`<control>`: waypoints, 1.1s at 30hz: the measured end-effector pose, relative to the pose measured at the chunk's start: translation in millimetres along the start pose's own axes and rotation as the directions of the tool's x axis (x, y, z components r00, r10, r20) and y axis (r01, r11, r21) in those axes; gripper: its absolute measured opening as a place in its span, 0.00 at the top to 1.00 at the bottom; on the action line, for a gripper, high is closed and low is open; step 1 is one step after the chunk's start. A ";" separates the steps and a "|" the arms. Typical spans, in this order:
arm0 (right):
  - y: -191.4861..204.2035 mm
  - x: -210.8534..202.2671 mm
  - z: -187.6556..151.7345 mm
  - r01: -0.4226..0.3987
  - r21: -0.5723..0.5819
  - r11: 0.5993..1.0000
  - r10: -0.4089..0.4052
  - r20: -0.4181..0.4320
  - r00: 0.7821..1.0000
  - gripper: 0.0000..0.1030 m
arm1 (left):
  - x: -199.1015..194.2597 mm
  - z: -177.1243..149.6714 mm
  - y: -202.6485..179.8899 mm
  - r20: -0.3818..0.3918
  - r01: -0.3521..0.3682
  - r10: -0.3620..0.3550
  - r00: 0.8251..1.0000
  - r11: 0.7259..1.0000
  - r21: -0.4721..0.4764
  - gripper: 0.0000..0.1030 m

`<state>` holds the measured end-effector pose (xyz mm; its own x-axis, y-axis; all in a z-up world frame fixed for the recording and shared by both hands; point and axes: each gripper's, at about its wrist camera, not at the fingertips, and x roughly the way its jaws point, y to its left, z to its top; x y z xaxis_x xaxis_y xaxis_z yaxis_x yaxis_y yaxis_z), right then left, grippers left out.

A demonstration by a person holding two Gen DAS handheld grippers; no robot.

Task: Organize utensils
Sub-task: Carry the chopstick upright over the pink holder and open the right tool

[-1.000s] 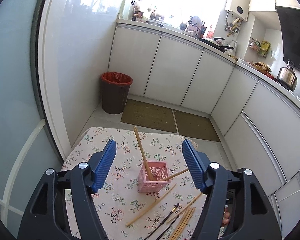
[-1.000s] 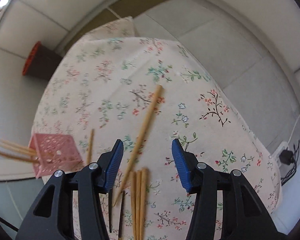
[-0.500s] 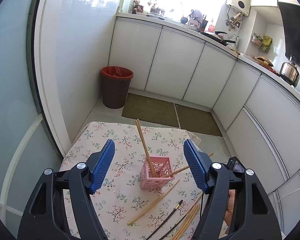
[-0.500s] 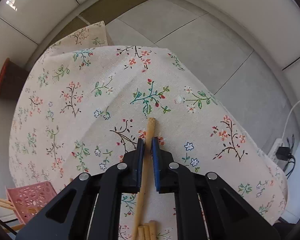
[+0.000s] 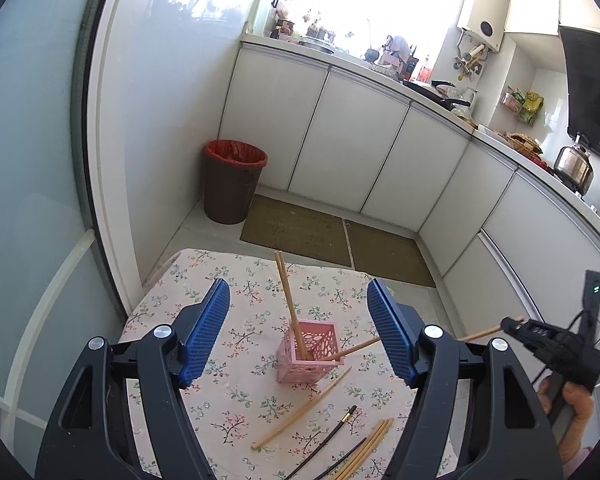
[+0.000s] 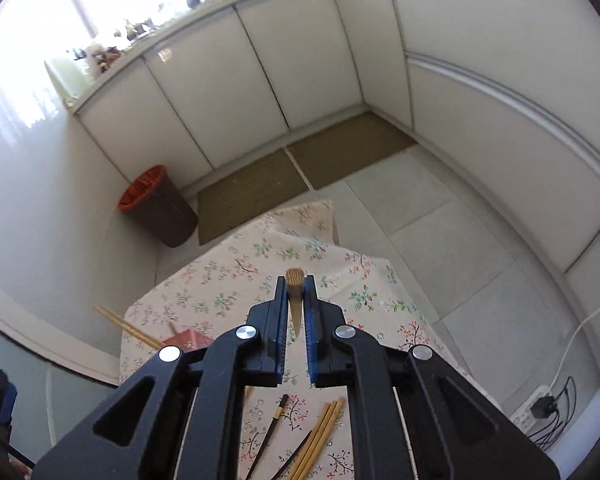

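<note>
A pink perforated basket stands on the floral tablecloth with bamboo chopsticks leaning in it. My left gripper is open and empty, held above and in front of the basket. My right gripper is shut on a bamboo chopstick and holds it lifted above the table, pointing forward. The right gripper also shows in the left wrist view at the right, with the chopstick sticking out leftward. Loose bamboo chopsticks and black chopsticks lie on the cloth below it.
One bamboo chopstick lies in front of the basket. A brown bin with a red liner stands on the floor beyond the table. White cabinets line the far wall. A power strip lies on the floor at right.
My right gripper closed on the bamboo chopstick on the cloth and lifted it up off the table, tilting level. My left gripper stayed open and drew back slightly.
</note>
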<state>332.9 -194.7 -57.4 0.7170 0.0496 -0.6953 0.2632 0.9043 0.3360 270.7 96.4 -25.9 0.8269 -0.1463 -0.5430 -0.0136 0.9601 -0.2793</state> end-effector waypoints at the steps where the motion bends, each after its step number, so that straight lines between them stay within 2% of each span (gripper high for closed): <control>1: 9.5 -15.1 3.6 -0.016 -0.028 0.999 0.016 0.015 1.000 0.92 | -1.0 1.8 0.0 0.002 0.002 -0.002 1.000 1.000 -0.002 0.34; 7: 55.2 -90.2 17.0 -0.063 -0.180 0.982 0.084 0.113 0.990 0.92 | -9.1 6.3 9.7 0.020 0.008 -0.007 1.000 1.000 -0.029 0.31; 13: 88.4 -114.3 18.0 -0.151 -0.233 0.961 0.179 0.101 0.979 0.92 | -13.2 11.0 20.3 0.032 0.006 -0.004 0.999 0.998 -0.060 0.31; 18: 114.3 -85.4 10.6 -0.182 -0.231 0.956 0.210 0.101 0.972 0.92 | -14.5 11.9 22.7 0.036 0.009 -0.007 0.999 0.998 -0.069 0.31; 21: 126.2 -53.4 4.4 -0.172 -0.208 0.963 0.193 0.085 0.977 0.92 | -13.9 11.9 24.5 0.034 0.007 -0.004 0.999 0.997 -0.073 0.31; 24: 134.2 -23.3 -4.3 -0.141 -0.204 0.969 0.166 0.110 0.980 0.92 | -11.1 12.7 30.2 0.026 0.001 0.001 1.000 0.996 -0.087 0.31; 29: 136.2 22.7 -18.1 -0.114 -0.202 0.973 0.138 0.106 0.985 0.92 | -2.4 11.7 37.1 0.002 -0.015 0.016 1.000 0.994 -0.105 0.31; 33: 141.3 53.3 -29.5 -0.125 -0.215 0.969 0.141 0.060 0.988 0.89 | 7.8 8.2 38.4 -0.029 -0.021 0.018 0.999 0.994 -0.110 0.31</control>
<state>389.2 -51.8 -65.7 0.7843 0.1515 -0.6016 0.0264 0.9607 0.2764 281.2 134.1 -34.4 0.8096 -0.1357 -0.5711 -0.0930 0.9310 -0.3530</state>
